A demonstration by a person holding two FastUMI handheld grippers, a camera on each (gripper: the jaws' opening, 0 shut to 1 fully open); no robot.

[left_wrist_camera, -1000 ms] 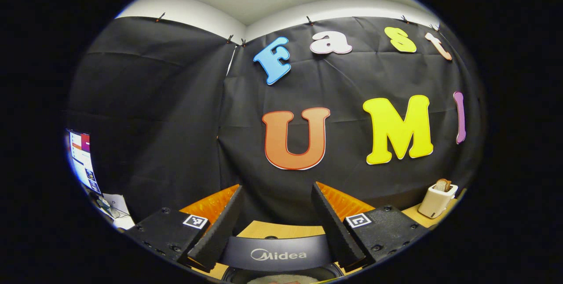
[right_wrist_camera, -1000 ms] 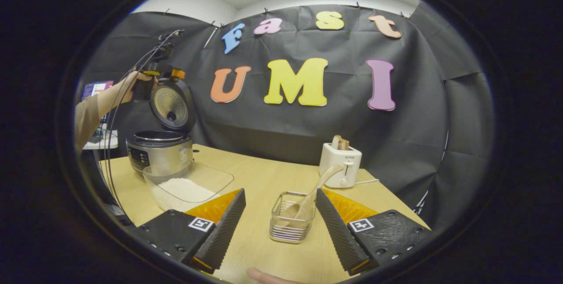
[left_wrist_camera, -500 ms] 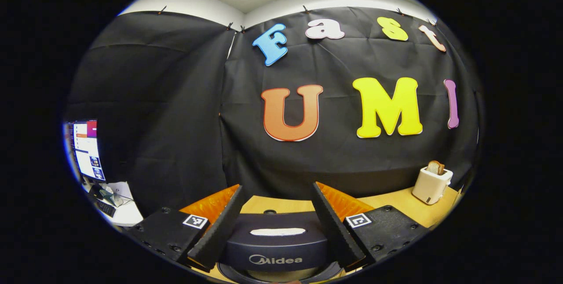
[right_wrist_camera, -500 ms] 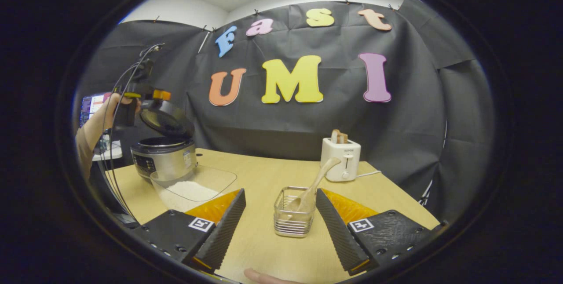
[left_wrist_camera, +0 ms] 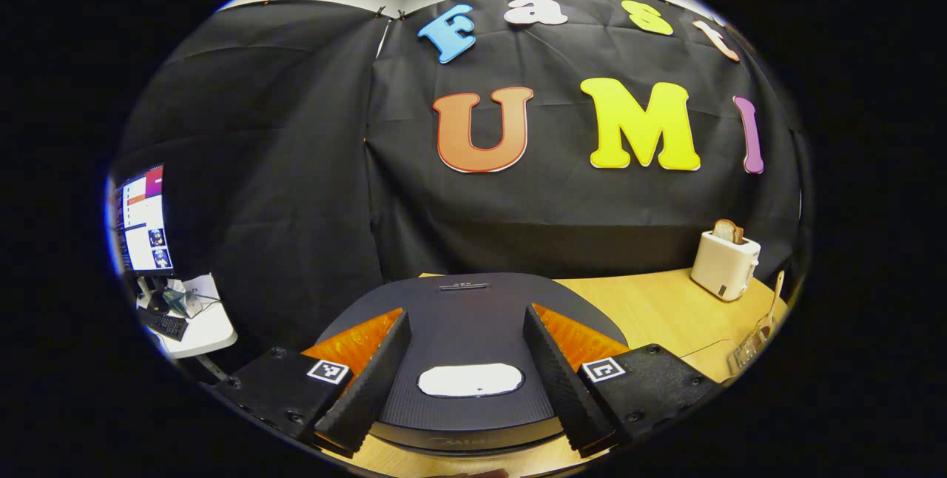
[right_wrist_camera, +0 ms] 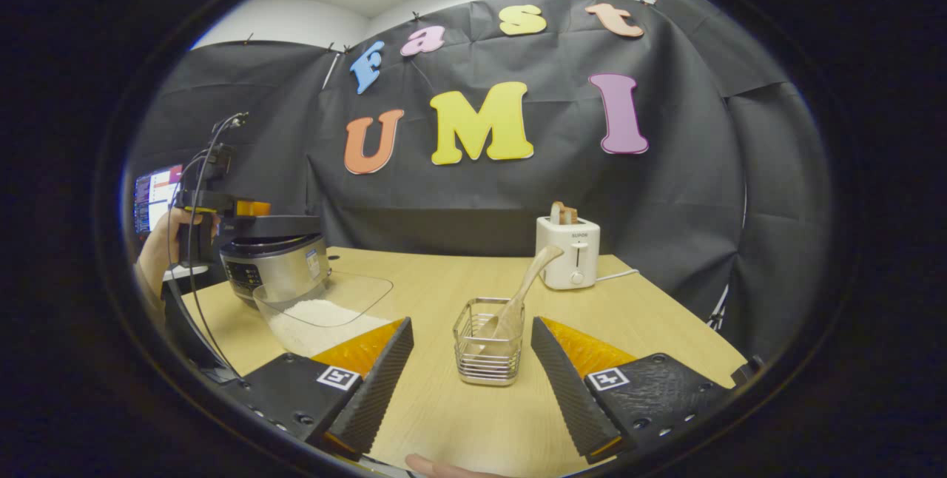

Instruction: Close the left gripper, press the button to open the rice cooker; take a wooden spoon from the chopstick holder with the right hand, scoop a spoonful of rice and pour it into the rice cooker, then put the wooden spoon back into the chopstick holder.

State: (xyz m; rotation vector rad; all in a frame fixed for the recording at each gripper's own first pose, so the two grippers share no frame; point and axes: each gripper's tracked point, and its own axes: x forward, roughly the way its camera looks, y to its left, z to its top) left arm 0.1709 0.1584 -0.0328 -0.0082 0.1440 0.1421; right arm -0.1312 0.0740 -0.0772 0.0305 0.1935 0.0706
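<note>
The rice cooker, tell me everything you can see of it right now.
The rice cooker stands at the table's far left corner, behind the clear rice container. Its body looks like brushed metal with a dark control panel in front. The dark, ribbed lid lies flat, apparently closed, with a pale oval patch near its front edge. The left gripper, jaws open, sits just over the lid.

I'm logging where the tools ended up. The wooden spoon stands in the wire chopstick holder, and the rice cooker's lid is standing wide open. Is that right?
Not quite. The rice cooker's lid is down on the cooker, not wide open; the right gripper view shows it lying flat on the rice cooker. The rest holds: the wooden spoon stands in the wire chopstick holder.
</note>
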